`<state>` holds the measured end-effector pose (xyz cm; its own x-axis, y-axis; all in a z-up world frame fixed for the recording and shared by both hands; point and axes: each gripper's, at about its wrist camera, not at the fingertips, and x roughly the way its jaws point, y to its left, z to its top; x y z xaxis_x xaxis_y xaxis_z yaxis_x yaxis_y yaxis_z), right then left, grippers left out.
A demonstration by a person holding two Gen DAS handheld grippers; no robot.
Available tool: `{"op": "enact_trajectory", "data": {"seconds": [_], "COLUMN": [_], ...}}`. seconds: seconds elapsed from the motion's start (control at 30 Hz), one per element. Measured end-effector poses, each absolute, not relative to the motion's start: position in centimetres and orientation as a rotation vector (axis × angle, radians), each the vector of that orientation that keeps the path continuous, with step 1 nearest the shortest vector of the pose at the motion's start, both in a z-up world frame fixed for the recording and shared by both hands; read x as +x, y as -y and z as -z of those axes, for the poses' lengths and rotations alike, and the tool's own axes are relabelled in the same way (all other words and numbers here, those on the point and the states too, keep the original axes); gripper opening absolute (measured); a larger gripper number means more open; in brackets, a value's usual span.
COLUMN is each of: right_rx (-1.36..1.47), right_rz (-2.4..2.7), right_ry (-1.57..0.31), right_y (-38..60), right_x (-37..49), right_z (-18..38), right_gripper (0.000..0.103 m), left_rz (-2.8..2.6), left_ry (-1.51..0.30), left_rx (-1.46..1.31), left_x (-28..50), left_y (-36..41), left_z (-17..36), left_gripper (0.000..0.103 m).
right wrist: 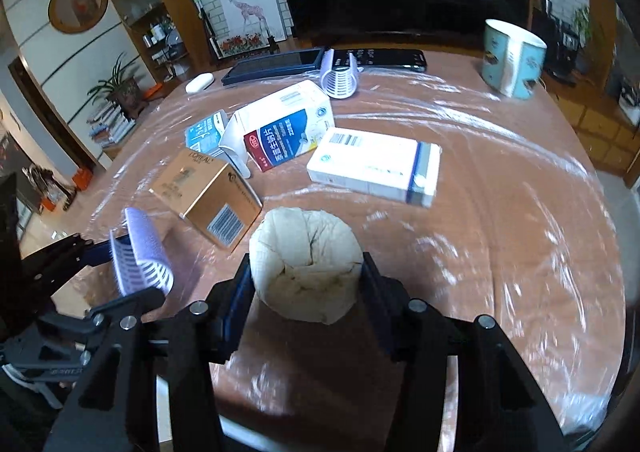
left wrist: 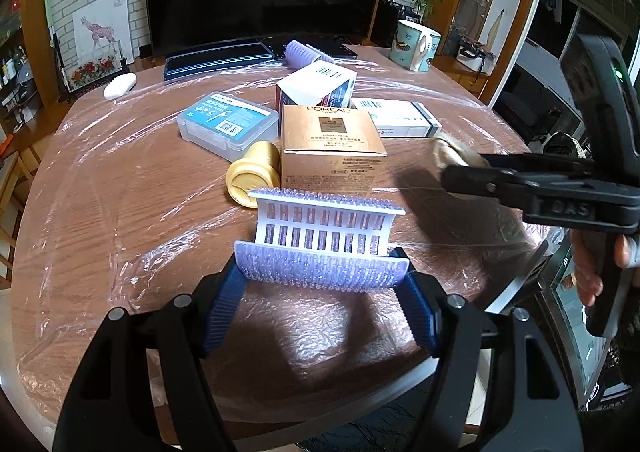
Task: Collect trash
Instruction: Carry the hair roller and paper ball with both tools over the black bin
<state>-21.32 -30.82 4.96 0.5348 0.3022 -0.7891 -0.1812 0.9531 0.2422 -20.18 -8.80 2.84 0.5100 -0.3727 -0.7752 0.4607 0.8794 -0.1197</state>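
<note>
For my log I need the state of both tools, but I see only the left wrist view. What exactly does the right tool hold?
Observer: The right tool is shut on a crumpled beige paper wad, with one pad on each side.
Operator: Is the red-and-blue box behind the L'Oreal box closed?
Observer: No. Its end flap, on the side toward the L'Oreal box, stands open.
</note>
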Motion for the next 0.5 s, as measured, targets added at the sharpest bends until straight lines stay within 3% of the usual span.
{"op": "enact_trajectory", "data": {"seconds": [0.5], "right_rx": [0.235], "right_rz": [-0.369], "right_ry": [-0.993], "right_y": [31.8], "right_x": [-26.7], "right_z": [-5.3], "right_gripper": [0.051], "left_rz": [0.505], "left_ry": [-0.901], "left_rx": [0.093], "left_x": [-22.6], "left_y": [9.3], "left_z": [-4.0], "left_gripper": [0.072]}}
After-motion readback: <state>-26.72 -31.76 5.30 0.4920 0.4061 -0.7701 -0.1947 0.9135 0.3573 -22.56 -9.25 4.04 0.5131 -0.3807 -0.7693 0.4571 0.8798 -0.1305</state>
